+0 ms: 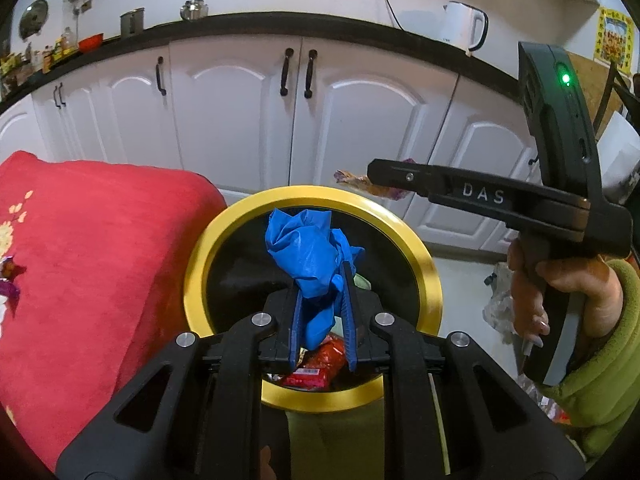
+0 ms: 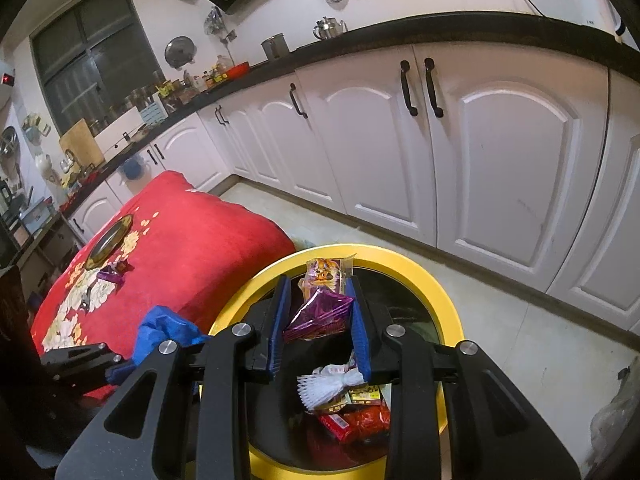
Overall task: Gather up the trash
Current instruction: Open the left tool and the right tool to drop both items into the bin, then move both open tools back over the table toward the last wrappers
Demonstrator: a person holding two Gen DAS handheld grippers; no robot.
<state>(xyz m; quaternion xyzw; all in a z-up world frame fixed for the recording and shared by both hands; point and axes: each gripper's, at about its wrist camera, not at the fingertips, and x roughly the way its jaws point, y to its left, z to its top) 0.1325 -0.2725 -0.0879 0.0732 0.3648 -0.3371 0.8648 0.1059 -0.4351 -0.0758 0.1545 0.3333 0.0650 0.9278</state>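
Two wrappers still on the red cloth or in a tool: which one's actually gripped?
The purple-and-orange snack wrapper, pinched in the right tool over the yellow-rimmed bin. The other purple wrapper lies loose on the red cloth.

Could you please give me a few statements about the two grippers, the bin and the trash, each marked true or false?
1. The left gripper is shut on a crumpled blue plastic bag. True.
2. The right gripper is empty. False: it is shut on a purple and orange snack wrapper.
3. Both grippers hang above the open yellow-rimmed bin. True.
4. The bin holds nothing yet. False: a red packet and a white plastic piece already lie inside.
5. The red cloth beside the bin is bare of trash. False: a purple wrapper lies on it.
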